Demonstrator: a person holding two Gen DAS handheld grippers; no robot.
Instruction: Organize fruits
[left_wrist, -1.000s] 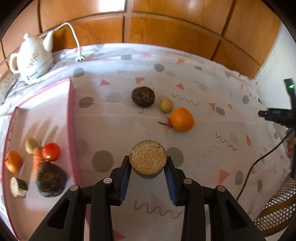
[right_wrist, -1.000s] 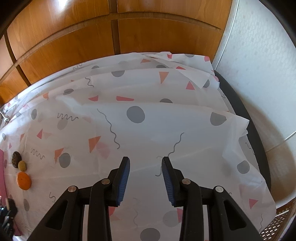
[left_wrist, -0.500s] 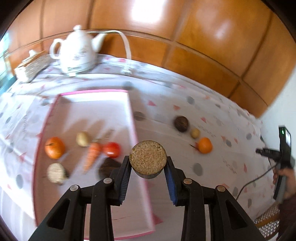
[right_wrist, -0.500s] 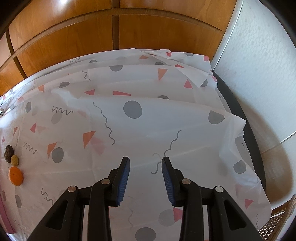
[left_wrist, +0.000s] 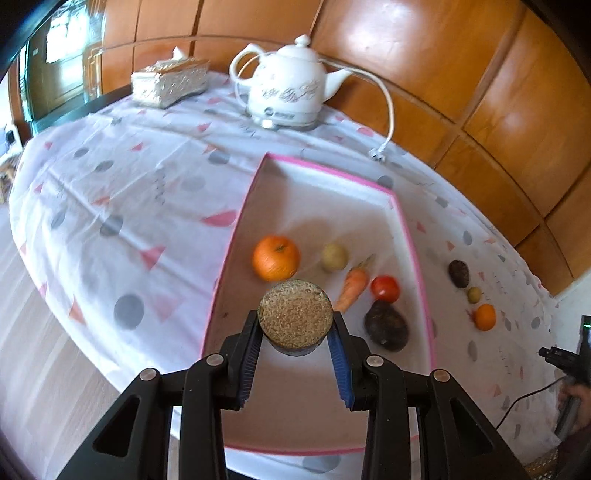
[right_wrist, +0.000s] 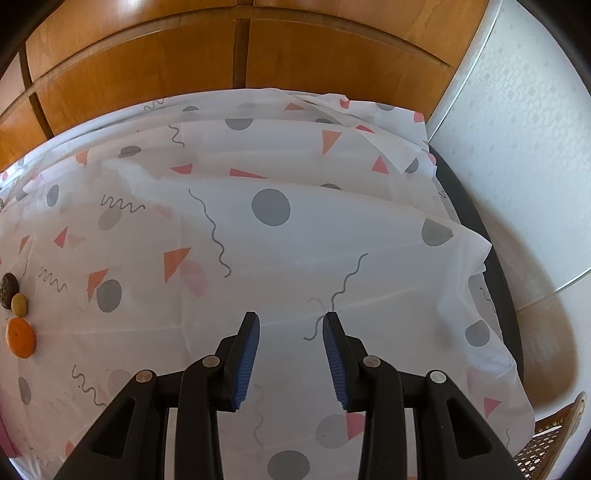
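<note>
My left gripper (left_wrist: 295, 328) is shut on a round fruit half with a tan grainy cut face (left_wrist: 294, 314) and holds it above the pink-rimmed white tray (left_wrist: 236, 225). In the tray lie an orange (left_wrist: 275, 257), a small yellow fruit (left_wrist: 334, 257), a carrot (left_wrist: 352, 285), a tomato (left_wrist: 385, 289) and a dark avocado (left_wrist: 386, 325). On the cloth right of the tray lie a dark fruit (left_wrist: 458, 273), a small yellow-green fruit (left_wrist: 474, 294) and an orange (left_wrist: 485, 316); they also show in the right wrist view: dark fruit (right_wrist: 9, 289), yellow fruit (right_wrist: 19, 305), orange (right_wrist: 21, 338). My right gripper (right_wrist: 291, 332) is open and empty above bare cloth.
A white kettle (left_wrist: 284, 92) with its cord and plug (left_wrist: 378, 154) stands behind the tray. A tissue box (left_wrist: 168, 81) sits at the back left. The table edge drops off at the left (left_wrist: 22, 236). A wicker chair (right_wrist: 554, 439) shows at the right.
My left gripper has swung left with the fruit half, from over the cloth to over the tray. The right gripper has shifted only slightly.
</note>
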